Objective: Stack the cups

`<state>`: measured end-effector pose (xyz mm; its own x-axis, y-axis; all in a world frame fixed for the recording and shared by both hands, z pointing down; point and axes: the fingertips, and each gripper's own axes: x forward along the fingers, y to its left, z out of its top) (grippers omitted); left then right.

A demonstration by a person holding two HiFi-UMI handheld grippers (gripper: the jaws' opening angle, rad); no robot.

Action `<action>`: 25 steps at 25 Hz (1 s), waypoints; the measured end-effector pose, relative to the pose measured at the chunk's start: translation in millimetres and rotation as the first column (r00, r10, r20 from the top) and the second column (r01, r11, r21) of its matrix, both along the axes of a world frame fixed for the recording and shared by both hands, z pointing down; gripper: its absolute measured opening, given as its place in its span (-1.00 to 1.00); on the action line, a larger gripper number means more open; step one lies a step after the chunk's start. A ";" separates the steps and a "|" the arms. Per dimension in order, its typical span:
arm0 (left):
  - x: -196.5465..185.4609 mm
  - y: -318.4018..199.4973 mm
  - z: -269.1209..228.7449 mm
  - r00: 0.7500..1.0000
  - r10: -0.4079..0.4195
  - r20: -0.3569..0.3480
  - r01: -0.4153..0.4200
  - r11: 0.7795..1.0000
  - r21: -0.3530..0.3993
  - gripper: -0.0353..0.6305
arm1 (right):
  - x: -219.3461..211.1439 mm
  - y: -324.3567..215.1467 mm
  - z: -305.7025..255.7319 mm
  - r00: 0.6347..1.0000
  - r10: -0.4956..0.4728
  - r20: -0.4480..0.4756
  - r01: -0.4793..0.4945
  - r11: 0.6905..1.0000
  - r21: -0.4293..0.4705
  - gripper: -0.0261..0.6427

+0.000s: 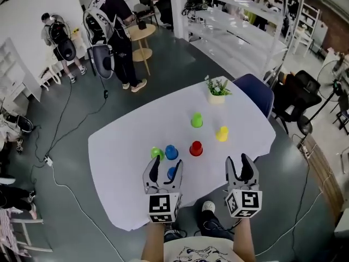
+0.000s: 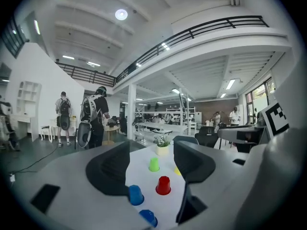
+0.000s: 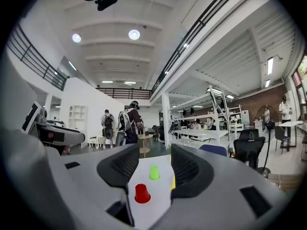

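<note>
Several upturned cups stand on the white table (image 1: 125, 146): a green cup (image 1: 197, 120) farthest off, a yellow cup (image 1: 221, 134), a red cup (image 1: 196, 148), a blue cup (image 1: 171, 152) with a second green cup (image 1: 157, 153) beside it, and a nearer blue cup (image 1: 172, 172). My left gripper (image 1: 165, 168) hovers open over the nearer blue cup, gripping nothing. In the left gripper view the blue cups (image 2: 135, 195) (image 2: 149, 217), red cup (image 2: 163, 185) and green cup (image 2: 154, 164) show between the jaws. My right gripper (image 1: 239, 165) is open and empty at the table's near right edge, facing the red cup (image 3: 142, 193) and green cup (image 3: 154, 172).
A small potted plant (image 1: 217, 89) sits at the table's far edge, with a blue chair (image 1: 256, 91) behind it. People with backpacks (image 1: 112, 26) stand by a round wooden table (image 1: 140, 34) at the back left. Cables run over the floor on the left.
</note>
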<state>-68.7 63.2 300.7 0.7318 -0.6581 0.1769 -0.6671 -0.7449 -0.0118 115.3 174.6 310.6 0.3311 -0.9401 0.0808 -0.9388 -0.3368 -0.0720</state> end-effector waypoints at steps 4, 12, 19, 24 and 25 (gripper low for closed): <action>33.7 -14.7 -0.5 0.997 -0.071 0.006 0.071 0.998 0.002 -0.06 | 41.0 -26.2 0.9 0.997 -0.078 0.001 0.078 0.997 -0.009 -0.25; 56.8 -27.3 20.8 0.977 -0.206 0.051 0.208 0.978 -0.028 -0.06 | 78.9 -67.2 26.8 0.973 -0.228 0.037 0.229 0.972 -0.052 -0.25; 47.3 -32.5 57.9 0.944 -0.302 0.136 0.315 0.946 -0.082 -0.06 | 69.6 -99.3 56.3 0.934 -0.350 0.072 0.355 0.930 -0.097 -0.23; 27.9 -36.5 89.7 0.927 -0.323 0.192 0.350 0.928 -0.126 -0.05 | 46.4 -121.9 76.8 0.909 -0.409 0.085 0.417 0.899 -0.131 -0.22; 24.3 -37.7 96.7 0.925 -0.321 0.204 0.352 0.926 -0.140 -0.05 | 41.2 -126.5 81.3 0.904 -0.418 0.089 0.427 0.893 -0.142 -0.22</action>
<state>-44.4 25.5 397.5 0.4199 -0.8085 0.4124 -0.8774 -0.4778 -0.0433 156.5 48.1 391.9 -0.1042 -0.9646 0.2425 -0.9911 0.0802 -0.1067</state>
